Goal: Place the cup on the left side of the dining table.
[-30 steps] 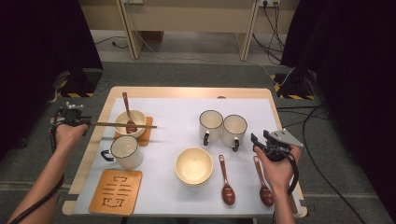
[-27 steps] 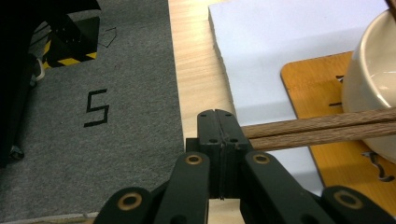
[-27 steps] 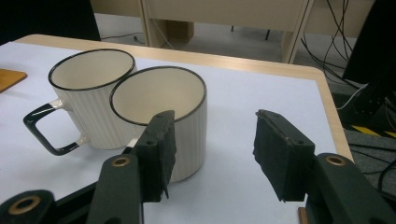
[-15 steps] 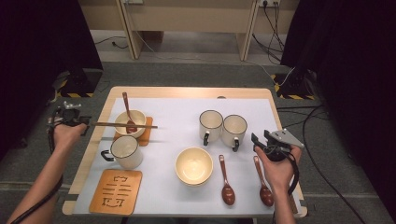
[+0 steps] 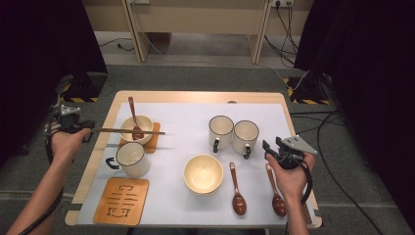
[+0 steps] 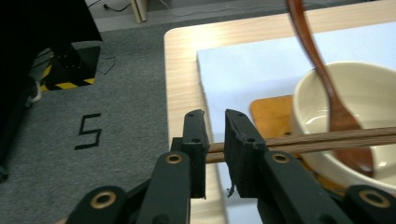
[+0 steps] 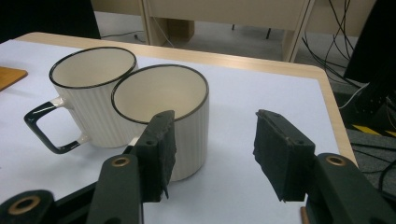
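The chopsticks (image 5: 128, 131) lay level across the rim of the bowl (image 5: 145, 124), their long axis running from the bowl toward the left gripper (image 6: 214, 131). Its jaws had just been opening, the stick ends between them, no longer pinched. The right gripper (image 7: 212, 154) stood open, far off.

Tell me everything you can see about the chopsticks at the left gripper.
The chopsticks are a pair of thin brown wooden sticks, side by side and level. They lie across the rim of the cream bowl, over the wooden spoon standing in it. Their near ends pass between the jaws of the left gripper, which have just been opening; a gap shows there, so the pads seem not to press.
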